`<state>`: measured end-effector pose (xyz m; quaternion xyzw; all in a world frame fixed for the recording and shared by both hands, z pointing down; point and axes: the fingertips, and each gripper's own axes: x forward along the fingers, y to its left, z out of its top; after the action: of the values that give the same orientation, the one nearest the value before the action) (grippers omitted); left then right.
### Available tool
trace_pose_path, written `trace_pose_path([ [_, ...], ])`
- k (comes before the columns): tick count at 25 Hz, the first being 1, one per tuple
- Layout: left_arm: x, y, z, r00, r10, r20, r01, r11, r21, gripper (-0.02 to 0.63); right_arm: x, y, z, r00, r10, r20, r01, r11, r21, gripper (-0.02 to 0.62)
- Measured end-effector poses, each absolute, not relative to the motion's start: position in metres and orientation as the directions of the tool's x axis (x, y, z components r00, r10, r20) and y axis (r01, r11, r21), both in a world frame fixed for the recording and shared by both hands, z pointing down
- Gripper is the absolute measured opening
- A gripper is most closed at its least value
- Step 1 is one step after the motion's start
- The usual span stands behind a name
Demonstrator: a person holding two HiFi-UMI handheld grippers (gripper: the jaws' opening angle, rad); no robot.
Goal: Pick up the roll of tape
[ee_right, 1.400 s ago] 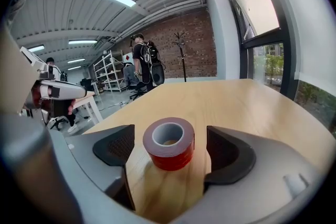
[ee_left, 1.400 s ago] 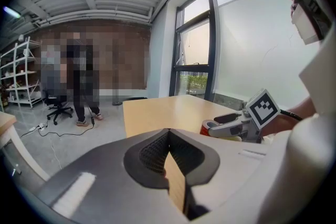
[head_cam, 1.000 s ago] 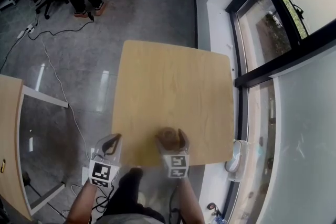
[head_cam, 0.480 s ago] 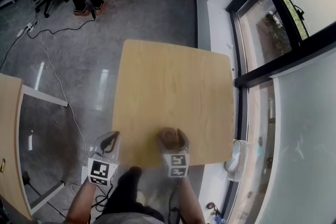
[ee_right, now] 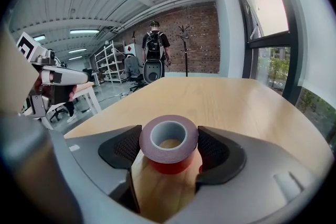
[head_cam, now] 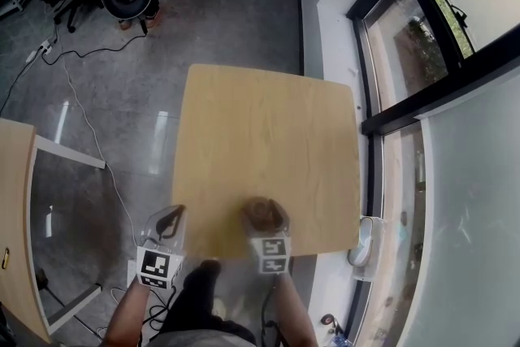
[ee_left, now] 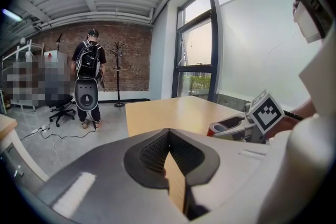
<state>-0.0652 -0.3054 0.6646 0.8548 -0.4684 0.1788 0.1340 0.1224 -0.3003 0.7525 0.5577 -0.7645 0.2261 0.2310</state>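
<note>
The roll of tape point(ee_right: 168, 144), dark red with a grey core, lies flat near the front edge of the wooden table point(head_cam: 268, 126). My right gripper point(ee_right: 169, 147) straddles it and its jaws are closing, with both black pads point(ee_right: 216, 152) meeting the roll's sides. From the head view the roll of tape point(head_cam: 262, 212) sits between the right gripper's point(head_cam: 264, 211) fingers. My left gripper point(head_cam: 169, 217) hangs just off the table's left front corner, shut and holding nothing. In the left gripper view its pads point(ee_left: 157, 152) meet at the tip.
A window wall point(head_cam: 406, 53) runs along the table's right side, with a white object point(head_cam: 366, 244) on the floor below. A second table point(head_cam: 12, 199) is at far left. A person with a backpack point(ee_left: 88, 68), office chairs and floor cables point(head_cam: 81, 101) are beyond.
The right gripper's jaws have narrowed onto the roll of tape. Both hands have stayed in place. The person at the far end has shifted a little.
</note>
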Motion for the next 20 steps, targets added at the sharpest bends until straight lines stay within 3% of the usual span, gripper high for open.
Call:
trace_pose_path([
  [20,-0.059,-0.285,0.622,0.493,-0.776,0.393,-0.84,-0.542,-0.016,0.0,0.127,-0.298,0.707,-0.303,-0.789,0.534,-0.95,0.291,-0.11,0.347],
])
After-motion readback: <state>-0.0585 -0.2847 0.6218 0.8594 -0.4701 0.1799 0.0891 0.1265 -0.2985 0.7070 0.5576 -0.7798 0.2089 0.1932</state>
